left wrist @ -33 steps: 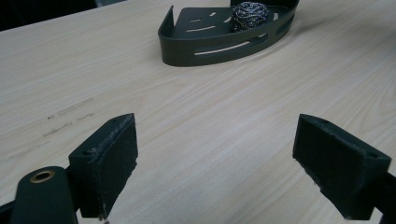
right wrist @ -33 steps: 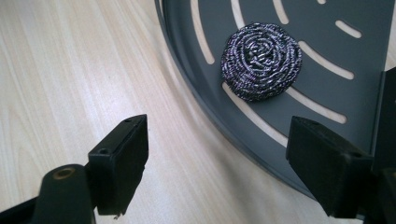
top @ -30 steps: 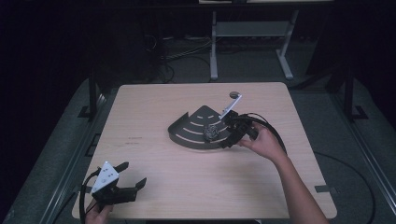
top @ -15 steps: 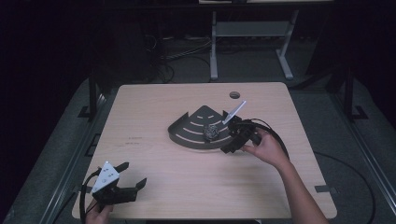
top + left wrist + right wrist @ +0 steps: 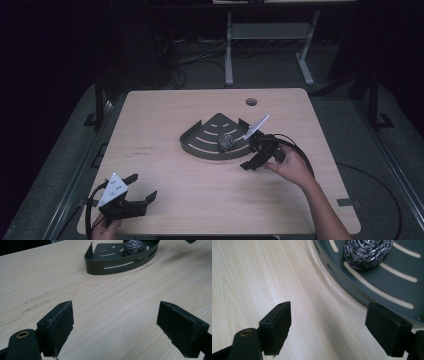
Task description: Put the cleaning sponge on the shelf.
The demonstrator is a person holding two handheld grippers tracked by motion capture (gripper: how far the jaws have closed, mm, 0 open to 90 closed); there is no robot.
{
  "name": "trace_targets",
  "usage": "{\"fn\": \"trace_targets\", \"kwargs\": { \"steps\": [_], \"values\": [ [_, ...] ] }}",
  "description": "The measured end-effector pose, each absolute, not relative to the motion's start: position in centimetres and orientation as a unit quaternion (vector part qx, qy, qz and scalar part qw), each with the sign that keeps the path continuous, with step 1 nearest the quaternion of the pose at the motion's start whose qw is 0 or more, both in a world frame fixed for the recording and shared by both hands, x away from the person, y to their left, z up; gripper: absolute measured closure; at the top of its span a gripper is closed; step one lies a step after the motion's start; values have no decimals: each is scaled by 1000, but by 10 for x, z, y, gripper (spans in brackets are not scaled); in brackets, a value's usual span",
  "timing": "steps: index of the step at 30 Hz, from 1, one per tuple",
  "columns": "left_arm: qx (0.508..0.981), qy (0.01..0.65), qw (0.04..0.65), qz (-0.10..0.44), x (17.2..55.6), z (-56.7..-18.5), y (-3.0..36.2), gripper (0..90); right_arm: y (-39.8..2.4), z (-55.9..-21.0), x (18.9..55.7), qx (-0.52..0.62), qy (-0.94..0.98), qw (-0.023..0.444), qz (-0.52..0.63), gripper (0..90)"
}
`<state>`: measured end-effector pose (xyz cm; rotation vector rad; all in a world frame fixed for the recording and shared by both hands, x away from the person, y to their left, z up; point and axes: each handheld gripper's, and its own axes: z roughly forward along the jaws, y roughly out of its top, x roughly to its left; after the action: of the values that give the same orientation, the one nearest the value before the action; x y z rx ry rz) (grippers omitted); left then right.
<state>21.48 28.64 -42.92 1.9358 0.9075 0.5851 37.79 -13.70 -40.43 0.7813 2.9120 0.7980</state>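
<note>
A dark grey fan-shaped slotted tray (image 5: 200, 150) lies in the middle of the wooden table. A steel wool scourer (image 5: 226, 142) rests inside it, toward its right side. My right gripper (image 5: 250, 152) is low by the tray's right front rim, open, with only bare table between its jaws. In the right gripper view the scourer (image 5: 367, 253) and tray (image 5: 392, 287) lie just beyond the open gripper (image 5: 328, 327). My left gripper (image 5: 141, 187) rests open at the table's near left corner. In the left gripper view it (image 5: 115, 325) faces the distant tray (image 5: 112, 266) and scourer (image 5: 133, 247).
The table has a round cable hole (image 5: 251, 101) at the back and faint marks (image 5: 145, 149) left of the tray. A metal frame (image 5: 230, 45) and cables lie on the dark floor behind. Bare wood stretches between the two grippers.
My right gripper has drawn back from over the tray toward the near right and sits lower beside its rim. The scourer stays in the tray. The left gripper has not moved.
</note>
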Motion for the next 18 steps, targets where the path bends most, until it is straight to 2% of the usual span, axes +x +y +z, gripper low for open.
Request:
{"fn": "trace_targets", "kwargs": {
  "steps": [18],
  "values": [
    [783, 367, 445, 235, 215, -430, 286, 133, -156, -417, 358, 259, 930, 11, 259, 200]
  ]
}}
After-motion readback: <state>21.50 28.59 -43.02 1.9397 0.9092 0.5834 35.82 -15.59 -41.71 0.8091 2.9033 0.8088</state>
